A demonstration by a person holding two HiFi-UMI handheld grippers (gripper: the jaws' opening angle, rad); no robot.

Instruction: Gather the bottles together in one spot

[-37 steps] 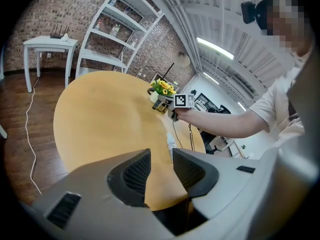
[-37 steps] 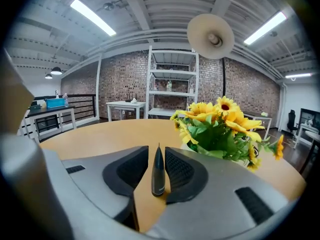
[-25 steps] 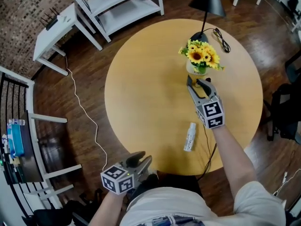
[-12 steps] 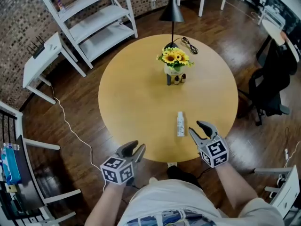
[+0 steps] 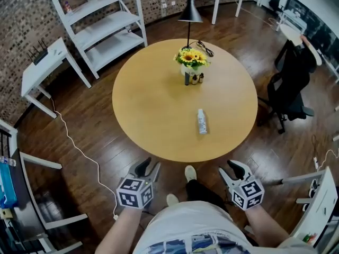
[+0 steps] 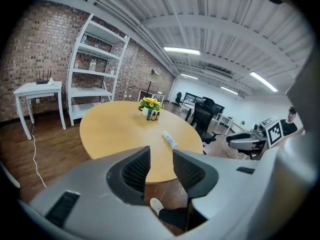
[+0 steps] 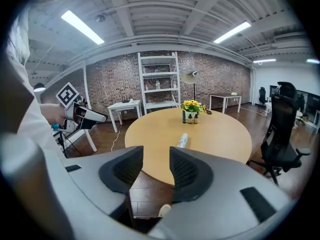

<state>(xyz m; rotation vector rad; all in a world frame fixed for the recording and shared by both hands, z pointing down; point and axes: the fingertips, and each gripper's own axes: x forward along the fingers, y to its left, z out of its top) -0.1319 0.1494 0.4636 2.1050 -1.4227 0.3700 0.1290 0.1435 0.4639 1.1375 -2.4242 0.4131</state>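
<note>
A white bottle (image 5: 202,121) lies on its side on the round wooden table (image 5: 148,99), right of the middle. Three small dark bottles (image 5: 194,79) stand together at the foot of a sunflower vase (image 5: 192,60). My left gripper (image 5: 149,167) and right gripper (image 5: 228,168) both hover off the table's near edge, over the floor. Each is open with nothing between its jaws. The left gripper view looks past the left gripper (image 6: 161,154) at the white bottle (image 6: 170,139) and small bottles (image 6: 152,115). Ahead of the right gripper (image 7: 156,156) lies the white bottle (image 7: 182,141).
A black lamp (image 5: 189,15) stands on the table behind the vase. A white shelf unit (image 5: 100,20) and a small white table (image 5: 42,62) stand at the left, a black office chair (image 5: 288,83) at the right. A cable (image 5: 79,152) runs over the wooden floor.
Both grippers have drawn back from the table toward the person. The right one went from beside the vase, past the lying bottle, to beyond the table's near edge. The bottles have not moved.
</note>
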